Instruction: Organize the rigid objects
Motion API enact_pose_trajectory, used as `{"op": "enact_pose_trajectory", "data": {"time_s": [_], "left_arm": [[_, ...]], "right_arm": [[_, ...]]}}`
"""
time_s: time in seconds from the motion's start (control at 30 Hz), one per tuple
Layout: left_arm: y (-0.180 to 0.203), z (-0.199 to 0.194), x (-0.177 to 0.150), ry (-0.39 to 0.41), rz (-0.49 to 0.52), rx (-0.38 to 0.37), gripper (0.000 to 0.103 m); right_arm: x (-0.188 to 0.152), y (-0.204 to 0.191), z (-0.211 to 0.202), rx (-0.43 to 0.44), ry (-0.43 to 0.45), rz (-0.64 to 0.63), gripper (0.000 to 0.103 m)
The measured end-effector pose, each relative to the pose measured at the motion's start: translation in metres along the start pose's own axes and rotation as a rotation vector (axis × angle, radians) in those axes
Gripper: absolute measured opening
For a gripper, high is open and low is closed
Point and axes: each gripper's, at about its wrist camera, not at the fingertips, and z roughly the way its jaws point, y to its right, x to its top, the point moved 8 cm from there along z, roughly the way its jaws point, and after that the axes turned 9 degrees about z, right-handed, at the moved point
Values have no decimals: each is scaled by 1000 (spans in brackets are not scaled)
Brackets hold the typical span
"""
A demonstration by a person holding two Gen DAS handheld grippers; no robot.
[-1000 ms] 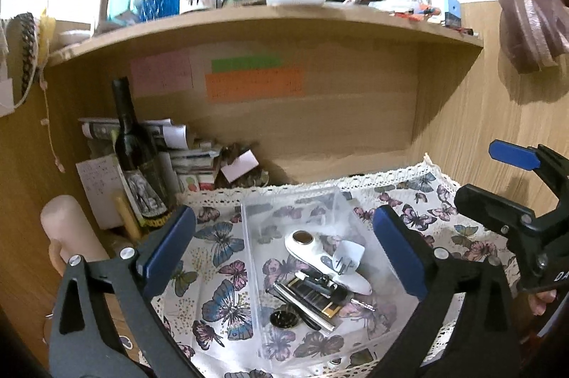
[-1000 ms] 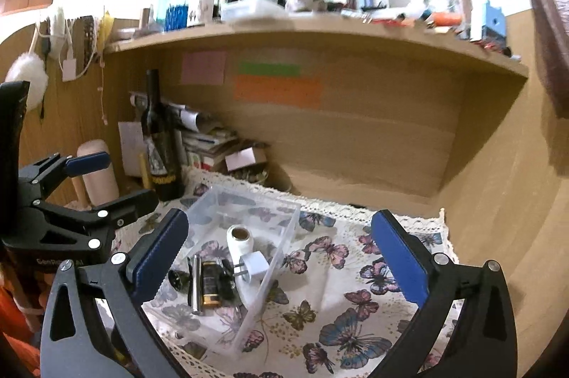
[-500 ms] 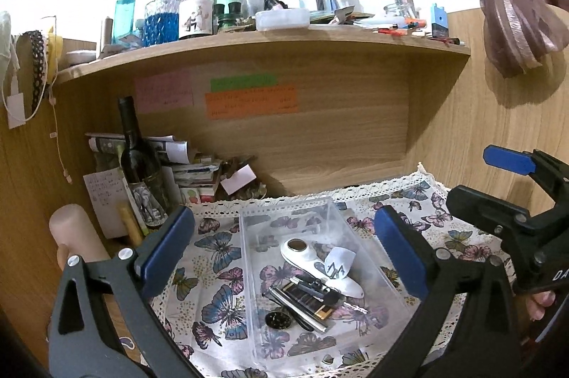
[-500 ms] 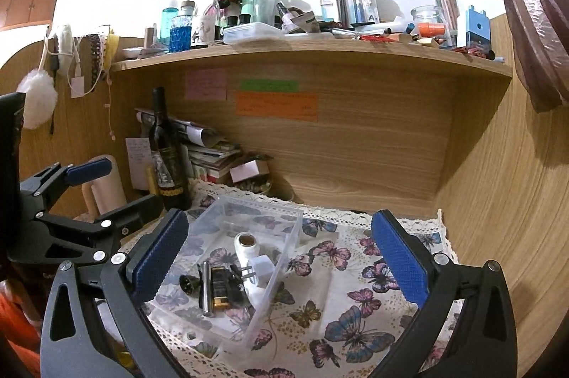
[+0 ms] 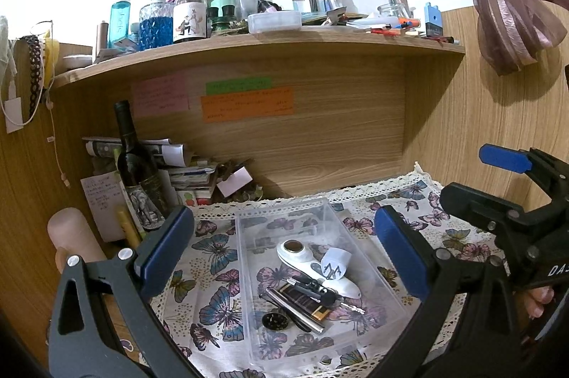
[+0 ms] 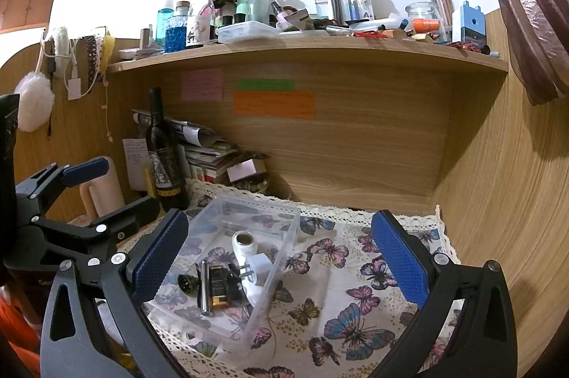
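wooden shelf (image 5: 256, 54) now sits lower in both views than before. both hand-held grippers, left (image 5: 282, 250) and right (image 6: 279, 257), have pulled back from the clear box (image 5: 377, 289), spread and empty. small objects (image 5: 313, 285) lie inside the clear box.

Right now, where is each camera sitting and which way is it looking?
Left wrist: sits on the left claw, open, facing the desk nook, looking down on the clear bin. The right claw shows at the right edge.
Right wrist: sits on the right claw, open, facing the same nook from further right; the left claw shows at the left edge.
Shared: the bin, the white plug, the wine bottle, the butterfly cloth.
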Motion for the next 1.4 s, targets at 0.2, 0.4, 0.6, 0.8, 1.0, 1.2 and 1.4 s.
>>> {"op": "enact_pose_trajectory", "data": {"time_s": [0.2, 0.4, 0.6, 0.8, 1.0, 1.2, 1.4], "left_arm": [[0, 0, 0, 1, -2, -1, 103], [0, 1, 0, 2, -5, -1, 103], [-1, 1, 0, 2, -6, 0, 103], [-1, 1, 1, 3, -6, -1, 103], [-1, 1, 0, 2, -6, 1, 103], [-1, 3, 2, -1, -12, -11, 103], [0, 2, 1, 8, -12, -6, 103]], "right_arm": [[2, -1, 0, -4, 11, 4, 103], [2, 1, 0, 0, 10, 3, 103], [2, -1, 1, -6, 9, 3, 103], [2, -1, 1, -6, 10, 5, 103], [3, -2, 2, -19, 12, 17, 103], [2, -3, 2, -28, 15, 22, 103], [2, -3, 2, -29, 15, 23, 103]]}}
